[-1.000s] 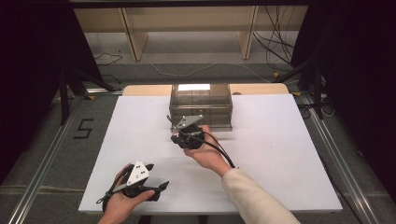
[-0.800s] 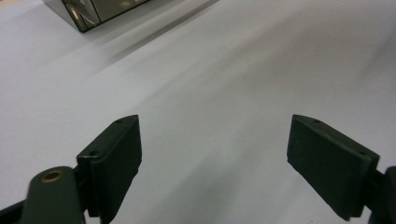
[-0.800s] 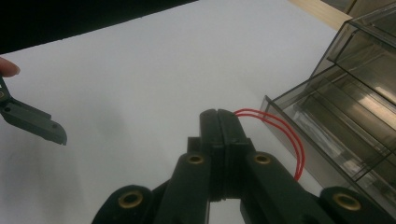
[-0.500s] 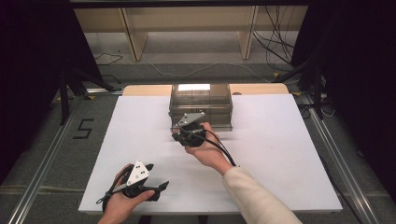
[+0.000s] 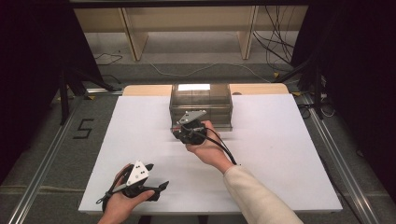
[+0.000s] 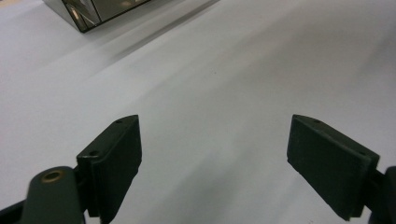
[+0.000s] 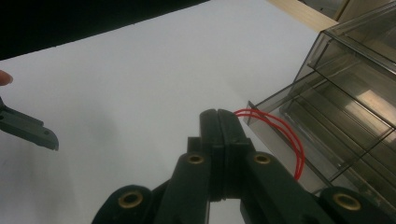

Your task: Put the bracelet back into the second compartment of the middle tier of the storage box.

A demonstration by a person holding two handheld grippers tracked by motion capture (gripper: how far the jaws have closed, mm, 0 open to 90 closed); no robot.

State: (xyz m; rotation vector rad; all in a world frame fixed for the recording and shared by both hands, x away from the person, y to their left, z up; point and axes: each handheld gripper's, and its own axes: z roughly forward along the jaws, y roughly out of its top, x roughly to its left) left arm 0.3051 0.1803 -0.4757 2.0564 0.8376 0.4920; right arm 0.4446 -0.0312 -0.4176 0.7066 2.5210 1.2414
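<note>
A smoky clear drawer box (image 5: 205,100) stands at the back middle of the white table (image 5: 280,154). My right gripper (image 5: 180,133) hovers at the box's front left corner, jaws pointing left. In the right gripper view the right gripper (image 7: 218,114) is shut, and a thin red loop (image 7: 285,130), band or wire, runs from its tips along the box (image 7: 345,93). My left gripper (image 5: 158,176) rests near the front left edge, held in a hand. Its jaws stand wide apart around bare table in the left gripper view (image 6: 215,149), with a corner of the box (image 6: 93,9) far off.
Wooden shelving legs (image 5: 133,37) and loose cables (image 5: 275,42) lie on the floor behind the table. Metal rails (image 5: 42,172) run along both sides. A jaw of the left gripper (image 7: 28,128) appears at the left of the right gripper view.
My right gripper has edged slightly farther back, closer to the box. The left gripper has stayed put.
</note>
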